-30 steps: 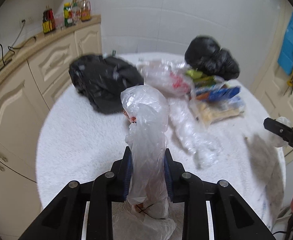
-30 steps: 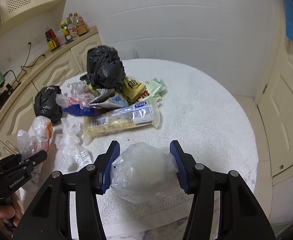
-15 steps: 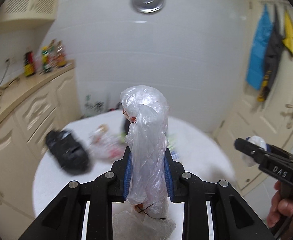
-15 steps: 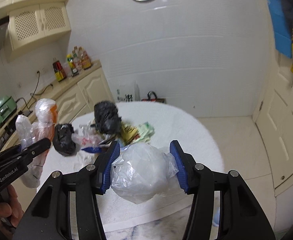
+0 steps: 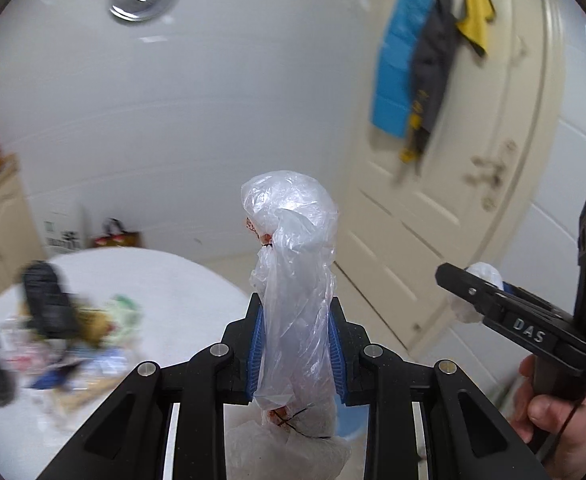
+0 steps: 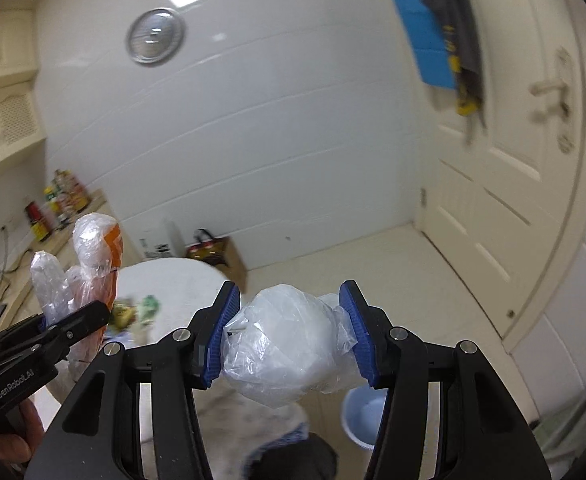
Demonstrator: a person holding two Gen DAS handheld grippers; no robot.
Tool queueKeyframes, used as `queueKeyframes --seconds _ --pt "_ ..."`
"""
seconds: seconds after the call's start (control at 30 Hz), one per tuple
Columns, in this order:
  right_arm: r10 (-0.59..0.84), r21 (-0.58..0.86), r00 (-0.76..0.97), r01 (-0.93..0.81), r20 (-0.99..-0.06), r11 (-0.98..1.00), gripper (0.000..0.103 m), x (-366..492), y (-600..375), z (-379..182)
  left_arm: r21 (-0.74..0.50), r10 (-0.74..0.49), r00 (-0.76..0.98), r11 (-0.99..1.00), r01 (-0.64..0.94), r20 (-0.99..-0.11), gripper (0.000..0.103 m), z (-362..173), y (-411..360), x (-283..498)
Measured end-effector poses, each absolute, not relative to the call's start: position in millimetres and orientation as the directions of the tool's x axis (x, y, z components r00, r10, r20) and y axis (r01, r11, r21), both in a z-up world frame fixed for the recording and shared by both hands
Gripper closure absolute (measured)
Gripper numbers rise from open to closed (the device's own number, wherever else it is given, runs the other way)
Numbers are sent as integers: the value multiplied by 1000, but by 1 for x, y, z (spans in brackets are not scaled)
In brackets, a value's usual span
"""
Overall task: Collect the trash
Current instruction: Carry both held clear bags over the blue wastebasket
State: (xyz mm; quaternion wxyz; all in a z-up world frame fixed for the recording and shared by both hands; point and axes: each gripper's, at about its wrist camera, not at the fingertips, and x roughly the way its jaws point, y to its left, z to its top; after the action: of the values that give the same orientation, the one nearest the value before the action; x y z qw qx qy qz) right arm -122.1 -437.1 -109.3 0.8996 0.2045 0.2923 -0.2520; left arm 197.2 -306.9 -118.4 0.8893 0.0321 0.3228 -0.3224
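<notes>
My left gripper is shut on a tall clear plastic bag that stands up between the blue pads, held in the air beside the table. My right gripper is shut on a rounded clear plastic bundle. Each gripper shows in the other's view: the right one at the right, the left one with its bag at the left. More trash, black bags and wrappers, lies blurred on the round white table. A light blue bucket stands on the floor below the right gripper.
A cream door with hanging blue, grey and yellow cloths is at the right. A counter with bottles runs along the left wall. A bag and a box sit on the floor by the far wall.
Both grippers have lifted away from the table and swung right toward the door, each still holding its plastic bag. The table trash has slid to the lower left; the bucket has come into view.
</notes>
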Motion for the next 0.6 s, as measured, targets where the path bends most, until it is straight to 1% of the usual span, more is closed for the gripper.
queueKeyframes --seconds 0.13,0.23,0.4,0.6 --pt "-354 239 637 655 -685 716 50 -147 -481 -144 -160 -569 482 740 654 -666 78 -149 -363 207" --pt "-324 278 598 698 -733 660 50 -157 -510 -184 -177 -559 396 712 680 -729 78 -178 -401 218" --pt "-257 323 538 754 -802 572 50 -166 -550 -253 -195 -498 271 697 690 -823 78 -238 -447 244" --pt "-174 361 497 791 -850 494 50 -175 -585 -321 -210 -412 155 709 673 -898 78 -306 -472 313"
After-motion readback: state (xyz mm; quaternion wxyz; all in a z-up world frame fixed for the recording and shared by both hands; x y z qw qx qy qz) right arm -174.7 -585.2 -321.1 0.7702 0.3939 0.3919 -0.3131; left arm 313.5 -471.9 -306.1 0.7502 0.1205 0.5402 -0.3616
